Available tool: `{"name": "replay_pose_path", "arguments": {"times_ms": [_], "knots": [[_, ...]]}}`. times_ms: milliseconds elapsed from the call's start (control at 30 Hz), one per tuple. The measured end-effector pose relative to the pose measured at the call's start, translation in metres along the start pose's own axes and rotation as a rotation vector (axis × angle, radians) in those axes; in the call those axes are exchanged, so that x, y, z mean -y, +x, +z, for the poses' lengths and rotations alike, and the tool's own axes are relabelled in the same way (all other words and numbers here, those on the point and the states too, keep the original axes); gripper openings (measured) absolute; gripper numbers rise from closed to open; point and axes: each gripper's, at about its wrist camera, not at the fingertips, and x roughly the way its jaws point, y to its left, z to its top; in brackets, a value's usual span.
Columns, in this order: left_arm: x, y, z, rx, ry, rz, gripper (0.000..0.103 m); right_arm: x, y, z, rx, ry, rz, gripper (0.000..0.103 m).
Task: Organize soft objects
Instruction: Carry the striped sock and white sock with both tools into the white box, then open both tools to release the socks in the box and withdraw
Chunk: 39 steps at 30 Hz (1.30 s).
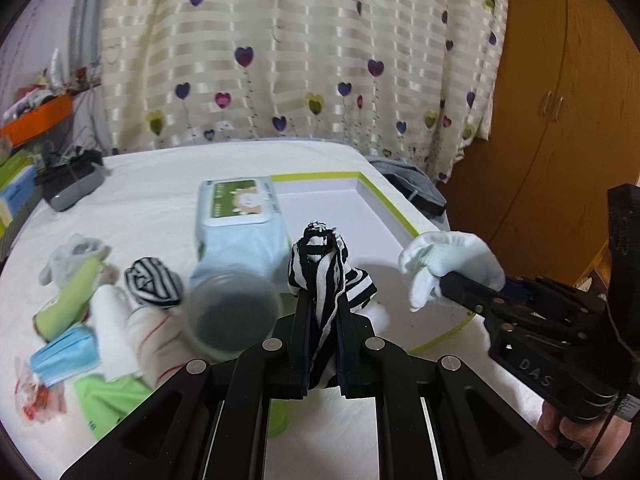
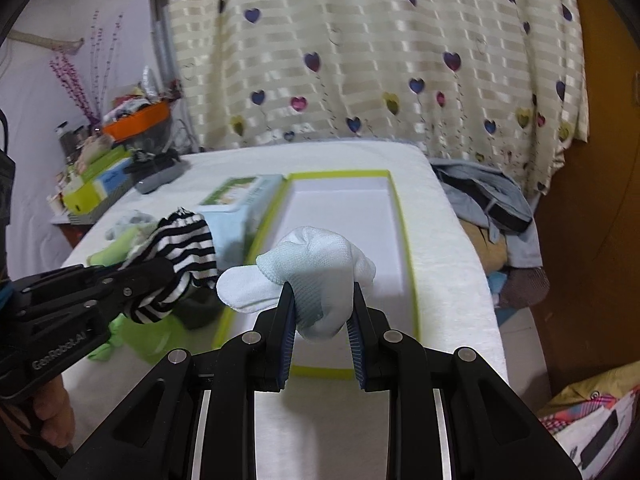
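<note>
Reading "DAS" on the right gripper [image 1: 444,284] body and "GenRobot.AI" on the left gripper [image 2: 176,276]. Wet-wipe pack [image 1: 240,216] label too blurred to read; clear cup [image 1: 232,312] smeared by motion. Left gripper clamped on a black-and-white striped sock [image 1: 320,272], bunched and dangling. Right gripper pinching a pale white-blue sock [image 2: 320,276], crumpled, held above the green-rimmed white box [image 2: 406,240] on the white table [image 2: 452,264].
</note>
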Motion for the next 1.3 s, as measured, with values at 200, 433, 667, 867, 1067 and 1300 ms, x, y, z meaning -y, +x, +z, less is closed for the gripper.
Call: {"name": "replay_pose_path", "arguments": {"times_ms": [200,433,667,867,1067,1300], "knots": [[0.018,0.027,0.004,-0.045,0.026,-0.013,0.010,0.016,0.024,-0.002,-0.053,0.012,-0.005,0.025],[0.034,0.055,0.004,-0.099,0.059,-0.023,0.010,0.029,0.047,-0.010,-0.131,0.018,-0.002,0.028],[0.046,0.074,-0.001,-0.144,0.089,-0.021,0.010,0.031,0.053,-0.017,-0.169,-0.017,-0.013,0.034],[0.048,0.075,-0.005,-0.160,0.100,-0.013,0.027,0.025,0.051,-0.022,-0.189,-0.069,-0.028,0.040],[0.046,0.066,-0.009,-0.147,0.093,-0.039,0.042,0.032,0.039,-0.030,-0.205,-0.071,-0.049,0.040],[0.051,0.056,-0.013,-0.131,0.101,-0.080,0.045,0.027,0.022,-0.034,-0.195,-0.086,-0.032,0.054]]}}
